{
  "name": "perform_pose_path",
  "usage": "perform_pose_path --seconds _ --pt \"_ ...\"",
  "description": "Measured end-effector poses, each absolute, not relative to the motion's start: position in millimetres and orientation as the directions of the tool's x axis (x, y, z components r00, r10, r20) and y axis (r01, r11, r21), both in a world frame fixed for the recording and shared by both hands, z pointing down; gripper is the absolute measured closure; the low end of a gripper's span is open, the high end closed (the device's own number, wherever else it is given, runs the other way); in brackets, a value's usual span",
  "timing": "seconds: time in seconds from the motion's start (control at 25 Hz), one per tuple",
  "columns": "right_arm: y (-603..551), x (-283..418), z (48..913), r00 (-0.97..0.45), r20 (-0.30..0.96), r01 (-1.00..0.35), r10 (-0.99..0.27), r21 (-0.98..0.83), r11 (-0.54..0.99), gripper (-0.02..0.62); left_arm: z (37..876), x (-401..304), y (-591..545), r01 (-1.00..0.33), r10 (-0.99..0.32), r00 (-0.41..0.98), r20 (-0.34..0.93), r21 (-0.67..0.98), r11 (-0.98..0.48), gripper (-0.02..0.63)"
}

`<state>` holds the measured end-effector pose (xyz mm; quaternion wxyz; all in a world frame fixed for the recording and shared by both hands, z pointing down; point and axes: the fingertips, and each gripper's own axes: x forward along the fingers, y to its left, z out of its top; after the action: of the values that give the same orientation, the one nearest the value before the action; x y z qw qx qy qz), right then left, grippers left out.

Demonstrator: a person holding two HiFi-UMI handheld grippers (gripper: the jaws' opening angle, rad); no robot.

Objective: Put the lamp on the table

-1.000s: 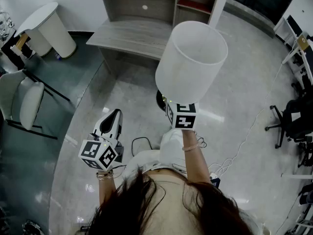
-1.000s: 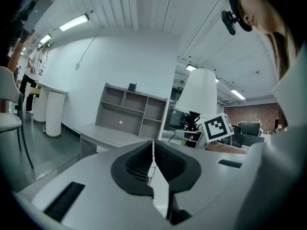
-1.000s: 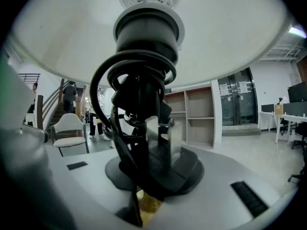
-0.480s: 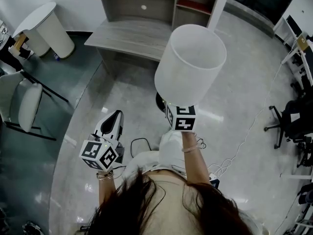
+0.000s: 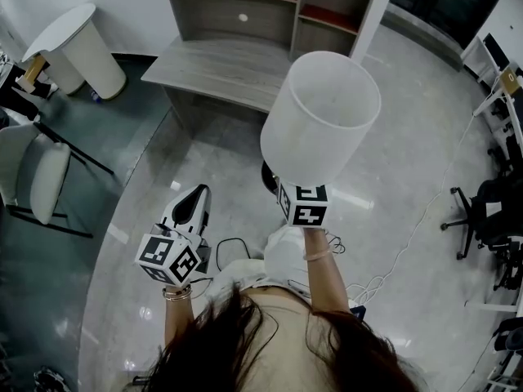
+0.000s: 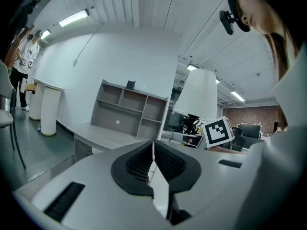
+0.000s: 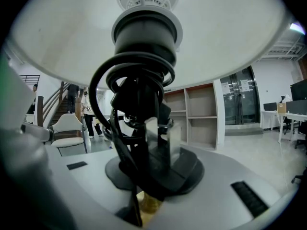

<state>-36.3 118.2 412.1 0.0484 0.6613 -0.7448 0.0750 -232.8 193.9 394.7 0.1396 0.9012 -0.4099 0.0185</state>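
While the carry goes on, very little has changed in the last second, and what has changed is mostly the viewpoint. At the far left of the head view, the white chair (image 5: 39, 166) and the white pedestal (image 5: 78, 43) in the upper left sit almost where they did. The left gripper (image 5: 193, 194), low and left of centre, has barely moved. Its jaws are pressed together with nothing between them, so it takes no part in the work.

Moving right, the table (image 5: 216, 60) at the upper centre, with the shelf unit (image 5: 270, 6) behind it, has slid slightly down the frame. I read that as the person edging forward or lifting their gaze. The lamp (image 5: 320, 117), right of centre, has dropped a touch in the frame along with everything else. Its white shade is upright and mouth-up, and its far rim overlaps the table's near edge in the picture. It hangs in the air, apparently over the floor (image 5: 392, 178) and short of the table.

The right gripper (image 7: 156, 145) below the shade has not altered its hold. Its jaws are part-closed on the lamp's dark stem, where the black cord (image 7: 108, 95) is coiled. For the task, this means the grip looks steady, but the lamp must still be brought over the table before it can be lowered.
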Motion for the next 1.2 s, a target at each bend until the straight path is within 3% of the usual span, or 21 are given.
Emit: perform_pose_path --seconds 1.2 --pt "-2 72 409 -0.206 0.193 -0.978 -0.959 -0.011 0.208 0.512 384 -71 69 -0.726 -0.717 0.681 0.150 0.265 -0.634 0.586"
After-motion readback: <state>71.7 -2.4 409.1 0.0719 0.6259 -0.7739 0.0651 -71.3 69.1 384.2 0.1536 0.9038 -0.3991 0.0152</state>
